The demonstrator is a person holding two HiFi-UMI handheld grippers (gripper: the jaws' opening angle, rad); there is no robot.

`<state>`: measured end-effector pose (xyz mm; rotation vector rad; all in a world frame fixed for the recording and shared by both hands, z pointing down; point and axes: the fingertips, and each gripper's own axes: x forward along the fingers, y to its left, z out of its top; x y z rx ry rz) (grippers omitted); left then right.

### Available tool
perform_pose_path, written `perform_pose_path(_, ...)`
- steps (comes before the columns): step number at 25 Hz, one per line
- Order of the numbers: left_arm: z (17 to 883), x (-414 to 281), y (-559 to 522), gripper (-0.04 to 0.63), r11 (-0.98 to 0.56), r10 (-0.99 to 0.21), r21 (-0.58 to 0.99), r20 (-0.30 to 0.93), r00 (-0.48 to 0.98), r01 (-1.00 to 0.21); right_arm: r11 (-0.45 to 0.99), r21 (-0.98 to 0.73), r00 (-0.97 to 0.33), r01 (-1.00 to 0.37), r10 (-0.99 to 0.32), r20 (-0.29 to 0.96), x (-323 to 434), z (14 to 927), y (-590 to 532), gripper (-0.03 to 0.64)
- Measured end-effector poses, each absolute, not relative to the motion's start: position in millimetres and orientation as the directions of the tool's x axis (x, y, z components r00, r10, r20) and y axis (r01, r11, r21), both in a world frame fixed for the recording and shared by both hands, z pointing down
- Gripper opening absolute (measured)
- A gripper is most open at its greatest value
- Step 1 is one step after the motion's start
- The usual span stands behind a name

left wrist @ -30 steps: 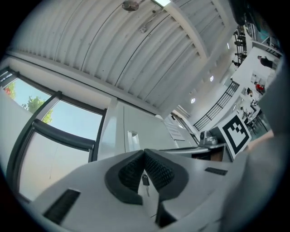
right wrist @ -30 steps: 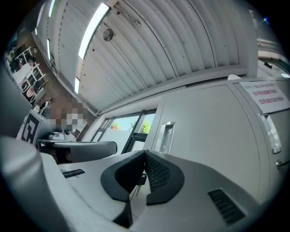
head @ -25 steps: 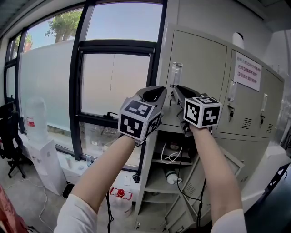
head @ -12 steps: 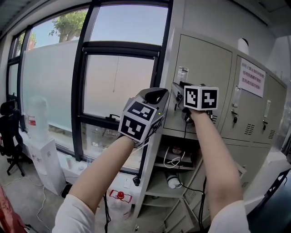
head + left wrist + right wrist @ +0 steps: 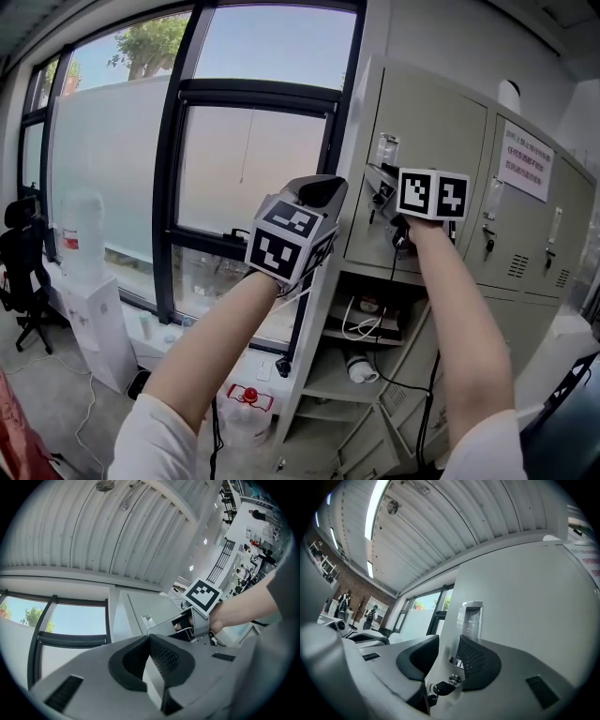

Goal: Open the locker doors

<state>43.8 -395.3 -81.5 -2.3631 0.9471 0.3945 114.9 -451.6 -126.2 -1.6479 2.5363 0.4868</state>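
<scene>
In the head view, the left claw was held raised in front of the window. The right claw was set at the door handle of the upper-left locker door.

In the left gripper view, the left claw was seen clenched on nothing, its jaws together.

In the right gripper view, the right claw was seen released, its jaws apart. The door handle was seen between them. A key was seen in the lock just below.
</scene>
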Motion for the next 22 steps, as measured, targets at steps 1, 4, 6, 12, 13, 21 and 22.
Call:
perform_pose_path(1,-81,45,-395,0.005,-0.6,-0.539,-0.383,-0.456,0.708,-0.703,0.37,0.232,-0.42,-0.9,-0.877,-0.232,114,-126,-448,0.15)
perform_pose_path(4,-76,50,-395,0.005,-0.618,-0.541,-0.361,-0.449,0.711,-0.699,0.373,0.261,-0.432,-0.89,-0.872,-0.229,112,-126,-435,0.15)
perform_pose_path(6,-71,55,-395,0.005,-0.634,-0.544,-0.34,-0.443,0.713,-0.695,0.385,0.268,-0.447,-0.883,-0.863,-0.234,111,-125,-426,0.15)
perform_pose_path(12,-59,68,-394,0.005,-0.652,-0.56,-0.317,-0.411,0.719,-0.689,0.421,0.271,-0.486,-0.866,-0.835,-0.257,112,-125,-394,0.149)
perform_pose_path(13,-57,69,-393,0.005,-0.654,-0.563,-0.313,-0.407,0.72,-0.688,0.422,0.277,-0.49,-0.863,-0.832,-0.259,112,-125,-388,0.15)
perform_pose_path(21,-47,85,-376,0.005,-0.668,-0.555,-0.318,-0.389,0.735,-0.673,0.397,0.342,-0.493,-0.852,-0.828,-0.268,122,-125,-339,0.149)
perform_pose_path(22,-47,86,-374,0.005,-0.67,-0.553,-0.318,-0.389,0.737,-0.671,0.395,0.347,-0.494,-0.851,-0.827,-0.269,124,-126,-332,0.15)
